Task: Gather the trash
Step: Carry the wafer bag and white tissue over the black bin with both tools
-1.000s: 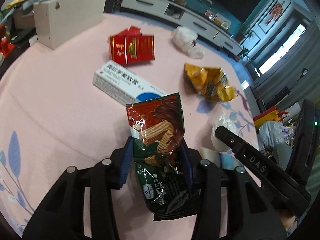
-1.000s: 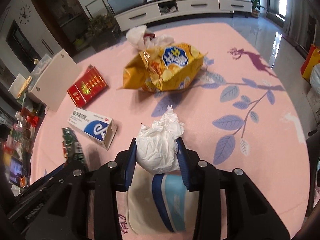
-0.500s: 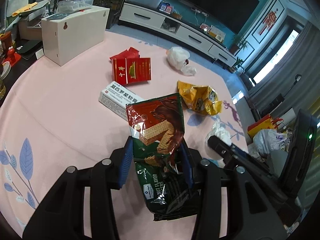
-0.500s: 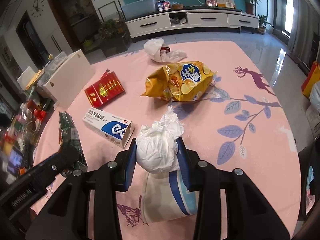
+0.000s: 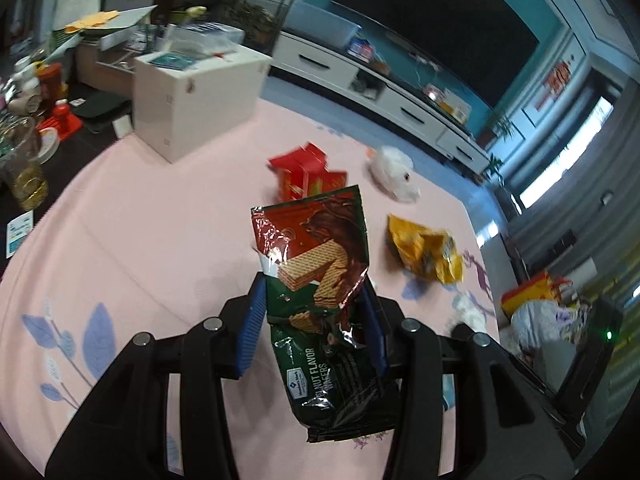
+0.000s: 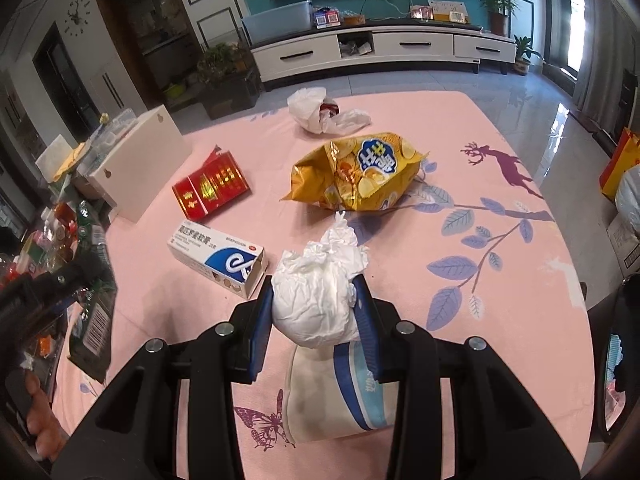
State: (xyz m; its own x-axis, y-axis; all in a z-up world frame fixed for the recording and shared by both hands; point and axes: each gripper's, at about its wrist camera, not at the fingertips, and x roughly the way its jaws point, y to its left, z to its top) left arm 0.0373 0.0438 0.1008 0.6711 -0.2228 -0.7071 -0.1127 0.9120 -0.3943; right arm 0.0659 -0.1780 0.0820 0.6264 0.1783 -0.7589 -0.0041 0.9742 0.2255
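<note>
My left gripper (image 5: 314, 300) is shut on a dark green and brown wafer wrapper (image 5: 320, 264), which stands up between the blue pads above the pink tablecloth (image 5: 140, 216). In the right wrist view my right gripper (image 6: 316, 300) is shut on a crumpled white tissue ball (image 6: 316, 292), held over a blue and white tissue pack (image 6: 344, 392). Still lying on the cloth are a yellow chip bag (image 6: 360, 172), a red carton (image 6: 210, 188), a blue and white medicine box (image 6: 218, 256) and a white plastic bag (image 6: 320, 110). The left gripper with its wrapper (image 6: 92, 312) shows at that view's left edge.
A white box (image 5: 192, 96) stands at the table's far left corner. Bottles, jars and clutter (image 5: 28, 120) crowd a dark surface beyond the left edge. Bags (image 5: 540, 312) sit on the floor off the right side. A TV cabinet (image 6: 380, 52) runs along the far wall.
My left gripper has risen and tipped up with the wafer wrapper, so more of the room shows and the medicine box is hidden. My right gripper lifted slightly with the tissue.
</note>
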